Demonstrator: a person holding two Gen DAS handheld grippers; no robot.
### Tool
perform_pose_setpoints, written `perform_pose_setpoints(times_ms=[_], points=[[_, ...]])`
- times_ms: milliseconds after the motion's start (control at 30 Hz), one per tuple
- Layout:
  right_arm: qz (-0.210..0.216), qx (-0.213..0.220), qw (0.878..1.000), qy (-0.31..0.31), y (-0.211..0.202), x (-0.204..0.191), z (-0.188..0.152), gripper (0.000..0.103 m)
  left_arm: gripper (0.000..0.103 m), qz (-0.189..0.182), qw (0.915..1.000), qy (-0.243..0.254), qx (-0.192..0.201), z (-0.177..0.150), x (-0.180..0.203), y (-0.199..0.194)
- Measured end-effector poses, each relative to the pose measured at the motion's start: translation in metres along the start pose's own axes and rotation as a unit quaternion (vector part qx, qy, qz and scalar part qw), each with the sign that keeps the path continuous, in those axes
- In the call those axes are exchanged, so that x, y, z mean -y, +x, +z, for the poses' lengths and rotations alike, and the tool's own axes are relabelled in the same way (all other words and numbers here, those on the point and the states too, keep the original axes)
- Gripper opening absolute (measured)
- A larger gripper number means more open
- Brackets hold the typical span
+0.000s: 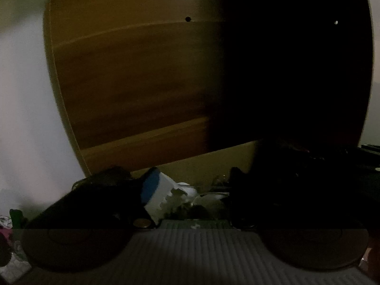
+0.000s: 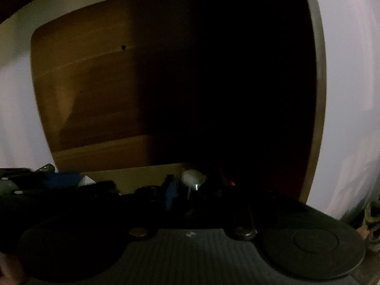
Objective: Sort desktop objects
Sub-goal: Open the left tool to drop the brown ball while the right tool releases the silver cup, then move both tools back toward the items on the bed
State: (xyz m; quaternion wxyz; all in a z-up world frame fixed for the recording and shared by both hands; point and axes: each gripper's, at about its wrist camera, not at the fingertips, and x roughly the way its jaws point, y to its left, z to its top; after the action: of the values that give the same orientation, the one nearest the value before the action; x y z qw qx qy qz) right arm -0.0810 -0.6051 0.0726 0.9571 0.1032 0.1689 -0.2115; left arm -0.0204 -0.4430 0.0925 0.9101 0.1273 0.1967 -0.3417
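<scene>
Left wrist: dark; left gripper jaws apart, white container with a blue cap lies tilted between them, contact unclear. Wooden panel behind.
Right wrist: right gripper murky, jaw state unreadable; blue-and-white object far left.

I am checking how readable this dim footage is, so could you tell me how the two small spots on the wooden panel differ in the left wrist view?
The dark spot is black, while the pale spot is whitish. The dark spot sits on the lit left part of the wooden panel; the pale spot sits in its deep shadow on the right. The dark spot looks slightly larger. Both are small, round and at about the same height.
</scene>
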Motion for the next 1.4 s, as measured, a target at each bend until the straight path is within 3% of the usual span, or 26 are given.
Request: perform_pose_setpoints(times_ms=[200,467,567,633,767,833,967,1100,1233,1400], points=[[-0.001,0.004,1.0,0.012,-0.006,0.005,-0.004,0.041,0.083,-0.012,0.9998,-0.005,0.016,0.0,-0.006,-0.011],[-0.017,0.06,0.997,0.041,-0.04,0.005,-0.008,0.044,0.085,-0.025,0.9979,-0.01,0.058,0.011,-0.013,-0.046],[-0.015,0.083,0.995,0.051,-0.061,0.003,-0.007,0.055,0.095,-0.024,0.9961,-0.012,0.084,0.012,-0.018,-0.069],[-0.004,0.094,0.994,0.058,-0.076,-0.001,-0.008,0.074,0.103,-0.016,0.9942,-0.015,0.105,0.008,-0.026,-0.089],[0.018,0.111,0.991,0.067,-0.103,-0.019,-0.016,0.093,0.103,-0.006,0.9913,-0.028,0.128,-0.009,-0.053,-0.124],[0.034,0.119,0.99,0.069,-0.115,-0.029,-0.021,0.102,0.103,0.011,0.9903,-0.032,0.134,-0.025,-0.07,-0.143],[0.072,0.131,0.987,0.059,-0.137,-0.064,-0.035,0.103,0.103,0.056,0.9878,-0.032,0.141,-0.063,-0.104,-0.174],[0.128,0.127,0.983,0.038,-0.15,-0.11,-0.055,0.103,0.103,0.129,0.9815,-0.032,0.137,-0.11,-0.143,-0.204],[0.182,0.096,0.979,0.006,-0.149,-0.163,-0.083,0.103,0.103,0.193,0.9755,-0.029,0.101,-0.154,-0.185,-0.214],[0.211,0.045,0.976,-0.034,-0.142,-0.218,-0.117,0.102,0.103,0.243,0.9671,-0.041,0.062,-0.189,-0.233,-0.215]])
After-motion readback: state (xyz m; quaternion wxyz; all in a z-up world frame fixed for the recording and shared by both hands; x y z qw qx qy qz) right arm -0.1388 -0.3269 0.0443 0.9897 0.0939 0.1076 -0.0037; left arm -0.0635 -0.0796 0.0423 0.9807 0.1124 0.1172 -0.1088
